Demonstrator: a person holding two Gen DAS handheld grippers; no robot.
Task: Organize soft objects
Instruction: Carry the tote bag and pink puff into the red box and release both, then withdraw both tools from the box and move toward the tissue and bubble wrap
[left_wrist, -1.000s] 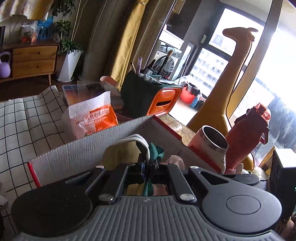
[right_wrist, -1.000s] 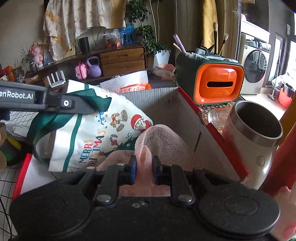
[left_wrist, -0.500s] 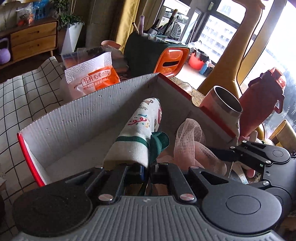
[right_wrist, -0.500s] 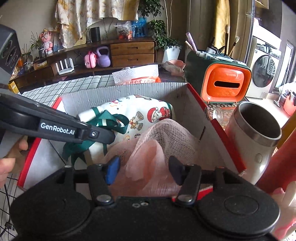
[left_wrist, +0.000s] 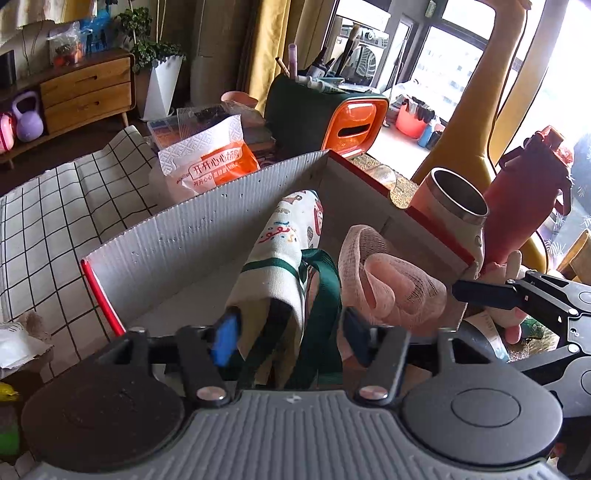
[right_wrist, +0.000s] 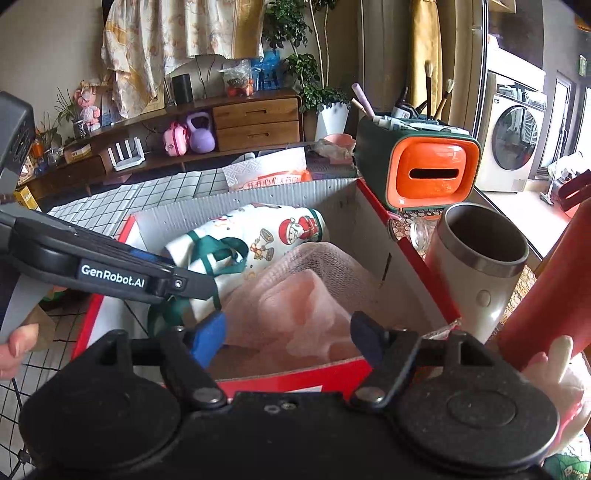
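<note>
Left tool (left_wrist: 288, 334) and right tool (right_wrist: 286, 338) jaws are opening.

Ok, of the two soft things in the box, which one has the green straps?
The white Christmas-print tote bag, lying along the box's back wall. The pink mesh cloth beside it has no straps.

Daylight only, from the windows (left_wrist: 461, 70) at upper right of the left wrist view; glass blown out white there. Room at upper left dimmer, sideboard (right_wrist: 255, 122) in soft shade. Strong fisheye bend at all edges, dark corners. Centre sharp, slight blur on the near pads (left_wrist: 224, 341).
</note>
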